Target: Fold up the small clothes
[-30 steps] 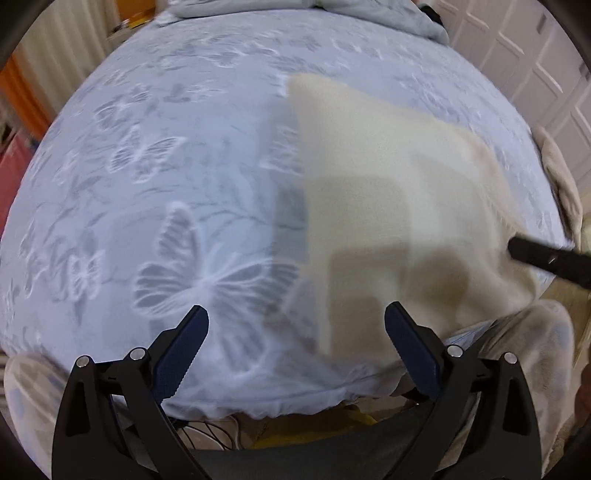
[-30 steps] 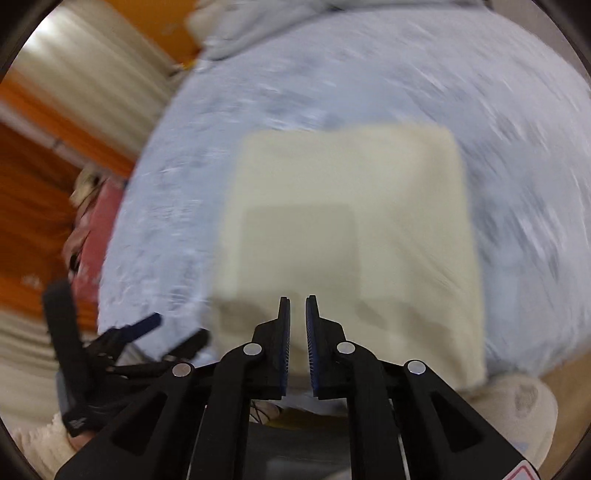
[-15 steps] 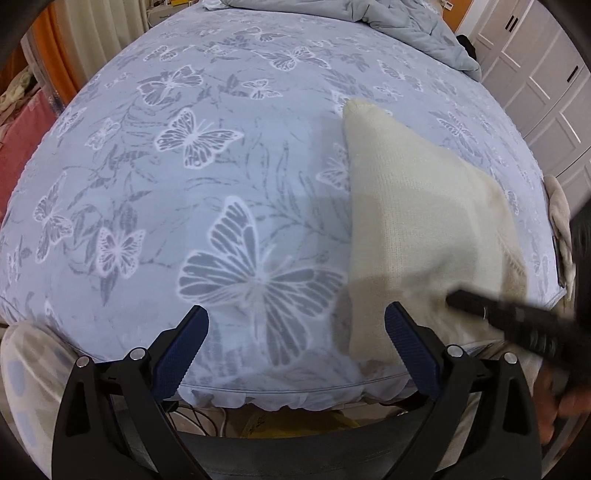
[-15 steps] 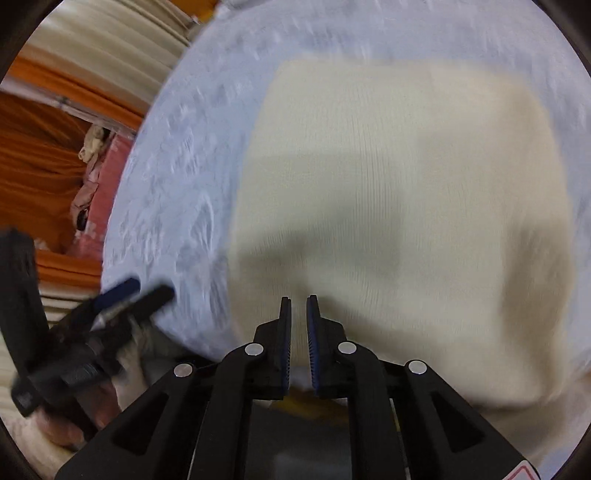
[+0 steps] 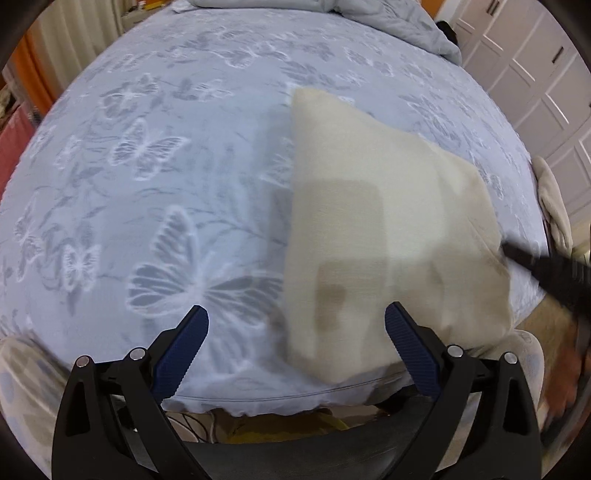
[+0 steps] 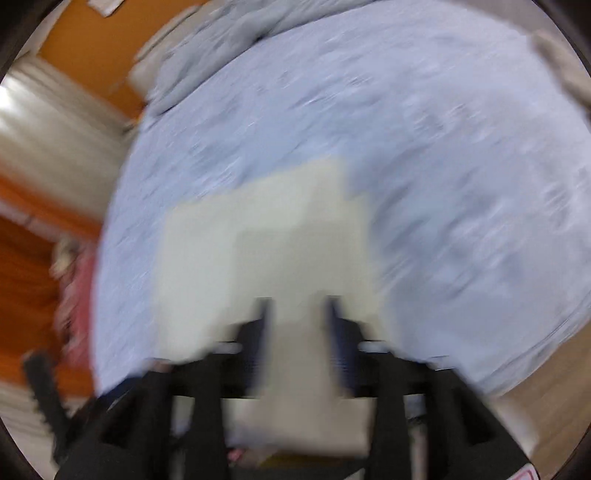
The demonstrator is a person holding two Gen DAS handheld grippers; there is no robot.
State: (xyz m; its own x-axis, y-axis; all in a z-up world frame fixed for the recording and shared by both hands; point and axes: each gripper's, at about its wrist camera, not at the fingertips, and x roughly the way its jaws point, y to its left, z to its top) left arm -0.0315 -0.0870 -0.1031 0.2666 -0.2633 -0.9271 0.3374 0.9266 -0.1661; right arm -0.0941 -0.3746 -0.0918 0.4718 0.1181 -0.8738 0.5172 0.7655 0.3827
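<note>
Bed (image 5: 155, 206): we record a wide mattress under a pale blue sheet printed with white and grey butterflies; it fills most of both views.

Grey quilt (image 5: 388, 22): bunched at the far end of the bed.

Cream knitted garment (image 5: 384, 229): folded into a flat, roughly rectangular piece, lying on the sheet at the near edge of the bed, toward its right side in the left wrist view. Shadows of the tools fall across it.

Left hand-held gripper (image 5: 295, 347): we note it released, its blue-padded fingers spread wide above the near edge of the bed, nothing between them.

Right hand-held gripper (image 6: 297, 332): badly blurred; its jaws have just been opening and stand apart over the near part of the garment. We cannot tell whether the pads touch the cloth.
</note>
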